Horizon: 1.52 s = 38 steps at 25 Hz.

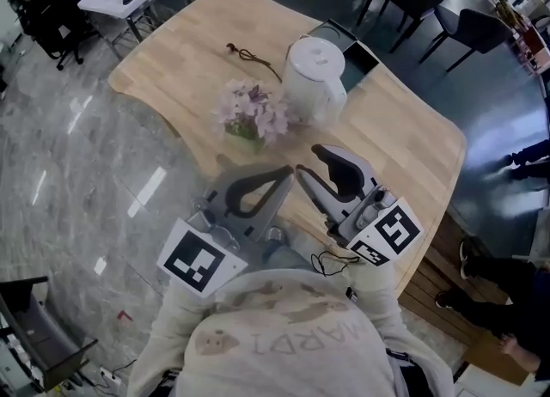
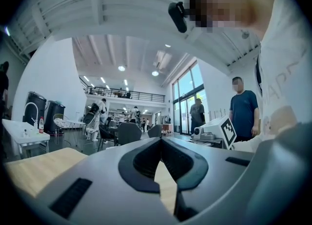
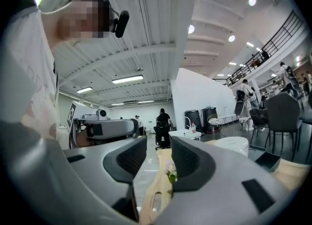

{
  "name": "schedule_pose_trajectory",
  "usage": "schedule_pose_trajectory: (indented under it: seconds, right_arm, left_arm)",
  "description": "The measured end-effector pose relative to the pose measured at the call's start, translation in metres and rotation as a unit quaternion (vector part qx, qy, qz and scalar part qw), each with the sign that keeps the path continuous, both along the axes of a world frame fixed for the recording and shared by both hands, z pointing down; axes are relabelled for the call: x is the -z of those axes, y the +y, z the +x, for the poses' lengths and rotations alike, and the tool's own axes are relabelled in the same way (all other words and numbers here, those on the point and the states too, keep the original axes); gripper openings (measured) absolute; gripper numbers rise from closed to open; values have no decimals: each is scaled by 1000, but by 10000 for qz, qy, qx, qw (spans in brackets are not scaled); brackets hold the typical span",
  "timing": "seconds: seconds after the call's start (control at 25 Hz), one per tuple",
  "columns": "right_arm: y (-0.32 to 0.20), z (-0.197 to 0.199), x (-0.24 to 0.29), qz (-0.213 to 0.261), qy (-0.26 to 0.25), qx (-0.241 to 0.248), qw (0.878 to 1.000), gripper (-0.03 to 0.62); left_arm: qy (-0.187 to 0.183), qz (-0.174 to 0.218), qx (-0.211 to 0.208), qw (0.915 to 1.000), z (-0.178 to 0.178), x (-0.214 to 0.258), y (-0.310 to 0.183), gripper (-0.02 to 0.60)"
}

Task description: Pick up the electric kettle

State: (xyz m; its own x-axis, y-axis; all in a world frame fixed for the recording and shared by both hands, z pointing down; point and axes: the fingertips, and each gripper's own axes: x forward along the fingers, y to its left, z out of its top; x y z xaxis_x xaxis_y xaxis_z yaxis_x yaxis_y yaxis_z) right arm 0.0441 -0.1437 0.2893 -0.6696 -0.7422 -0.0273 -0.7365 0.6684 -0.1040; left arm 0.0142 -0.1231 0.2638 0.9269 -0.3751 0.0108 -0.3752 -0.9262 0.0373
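White electric kettle upright on the wooden counter, just beside pink flowers, my left gripper jaws clenched on nothing, my right gripper jaws released, empty, both apart from the kettle.

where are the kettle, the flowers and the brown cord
electric kettle [image 1: 314, 58]: head view, on its white lid
flowers [image 1: 253, 107]: head view, on the pink blooms
brown cord [image 1: 251, 56]: head view, on its middle stretch

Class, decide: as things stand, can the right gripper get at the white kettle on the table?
Probably yes: the right gripper is open and empty, only bare table separates it from the kettle; the flowers sit aside.
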Motion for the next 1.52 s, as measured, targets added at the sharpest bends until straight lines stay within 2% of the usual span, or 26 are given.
schedule_pose_trajectory:
  seconds: [0.32,0.96,1.2,1.52]
  right_arm:
    - [-35,33,-31,-364,66,133,9992,176]
    - [-89,115,-103,-986,371,-141,9943,203]
    - [-103,130,-122,-1112,554,59,9922,207]
    - [-124,136,-131,-1161,505,741,9892,207]
  left_arm:
    - [-88,-158,62,9998,26,-8,-25,11]
    - [-348,-266,52,9990,64,-27,-48,11]
    - [-397,-317,100,9987,70,-31,-54,11]
    - [-527,-366,193,9978,71,-37,-63,11]
